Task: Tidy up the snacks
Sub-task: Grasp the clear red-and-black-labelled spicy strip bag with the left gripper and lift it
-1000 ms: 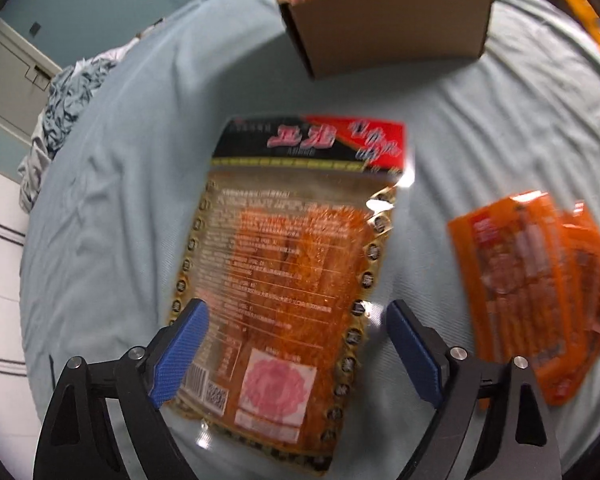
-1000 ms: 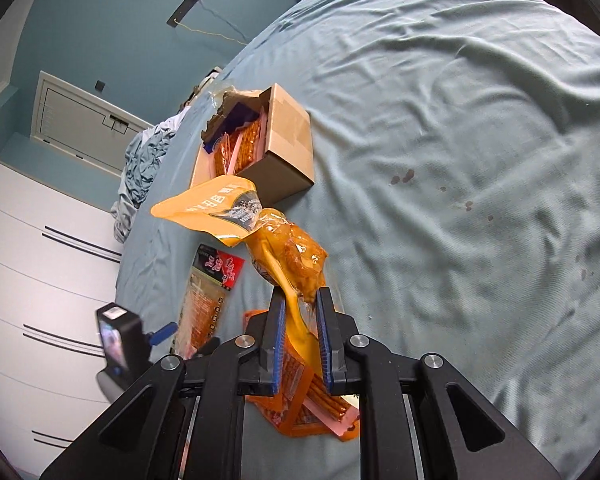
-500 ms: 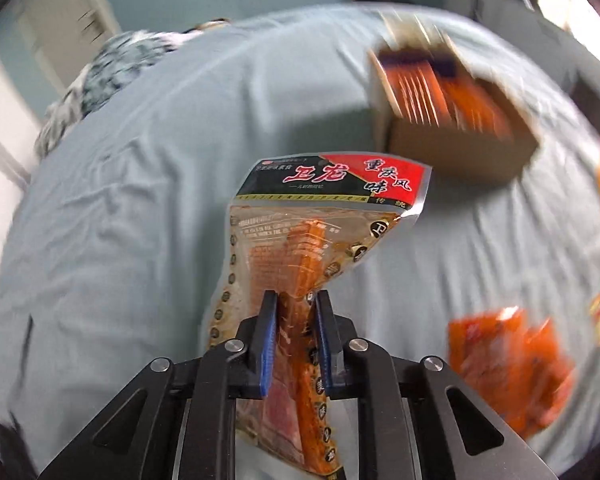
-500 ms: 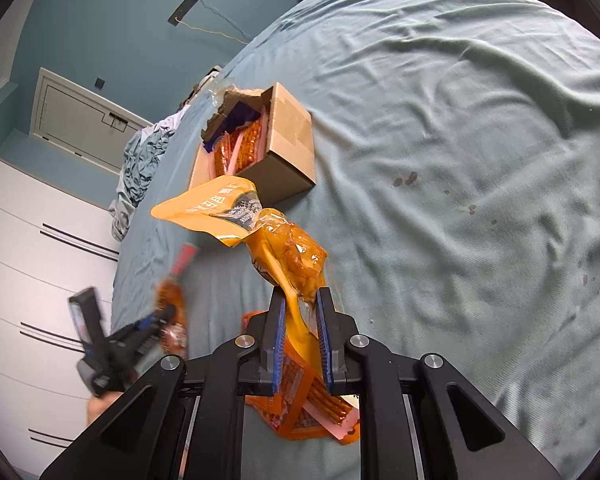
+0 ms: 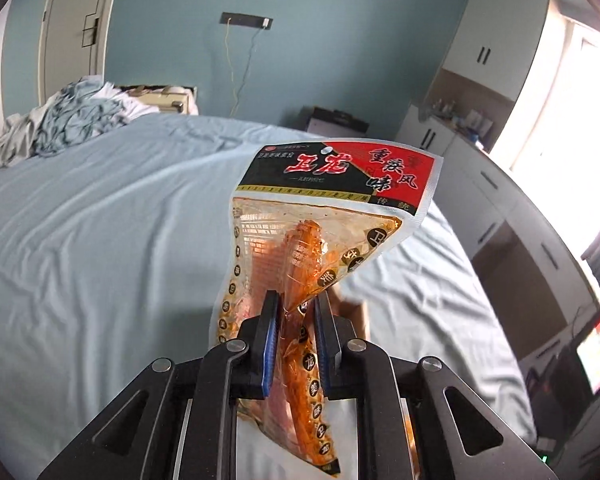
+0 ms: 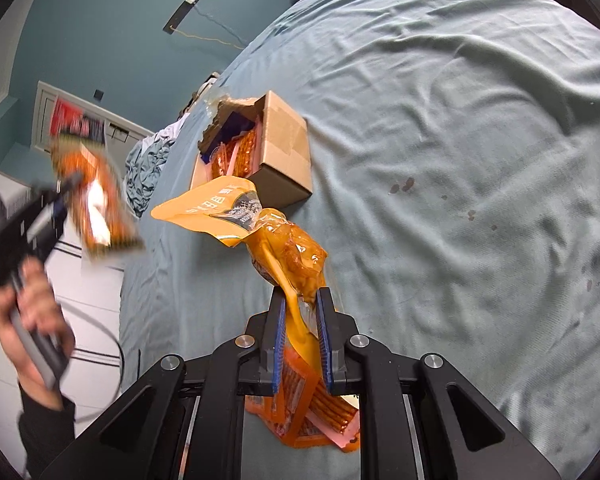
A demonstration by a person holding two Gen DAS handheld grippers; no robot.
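Lifted: red-black packet (image 5: pixel 300 264) | left claw (image 5: pixel 296 320) blurred | box (image 6: pixel 284 152) hidden

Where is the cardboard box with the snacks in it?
In the right wrist view the cardboard box sits on the blue bedsheet, up and left of centre, just beyond the orange packet in the right gripper.

A wide bed in a rumpled pale-blue sheet (image 5: pixel 100 240) fills the teal-walled room (image 5: pixel 340 40). White cabinets (image 5: pixel 500 40) flank a bright window (image 5: pixel 560 100).
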